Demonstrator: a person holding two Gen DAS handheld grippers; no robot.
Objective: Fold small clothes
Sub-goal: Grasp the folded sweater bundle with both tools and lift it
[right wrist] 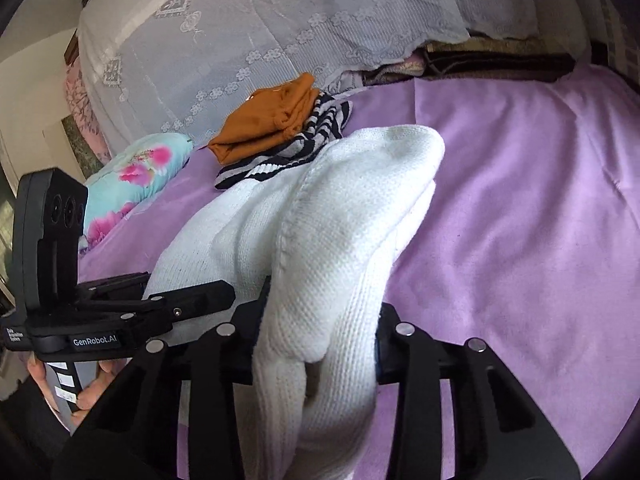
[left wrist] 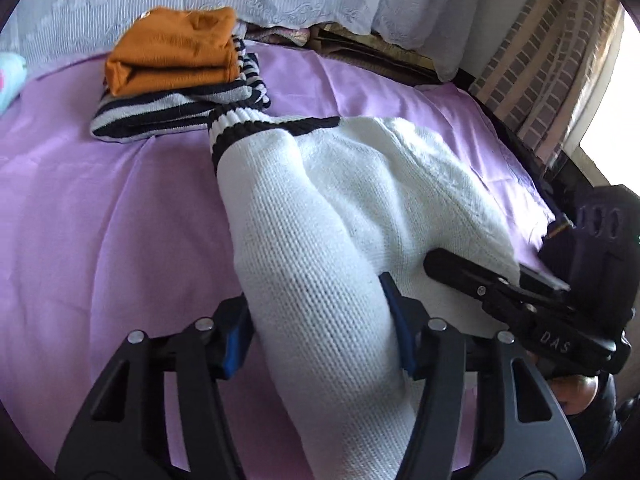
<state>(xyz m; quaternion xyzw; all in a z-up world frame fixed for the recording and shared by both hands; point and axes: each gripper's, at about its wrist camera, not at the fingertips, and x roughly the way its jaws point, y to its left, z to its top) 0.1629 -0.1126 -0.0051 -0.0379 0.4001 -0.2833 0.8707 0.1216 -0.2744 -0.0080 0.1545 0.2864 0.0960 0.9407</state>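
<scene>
My left gripper (left wrist: 320, 320) and right gripper (right wrist: 320, 340) each clamp the white knit garment (left wrist: 340, 208), held above the purple bed (left wrist: 100, 220). Its long axis runs away from me toward the striped cuff (left wrist: 240, 128), both grippers level at the near end.

bed, purple sheet (left wrist: 100, 220) | striped+orange folded stack (left wrist: 176, 76) | white knit (left wrist: 360, 184) | floral pillow (right wrist: 132, 176)

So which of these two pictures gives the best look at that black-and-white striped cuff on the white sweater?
The left wrist view. There the striped cuff of the white sweater shows fully, its black and white bands clear, just in front of the folded pile. In the right wrist view, only a sliver of cuff peeks out behind the sweater's raised bulk.
</scene>
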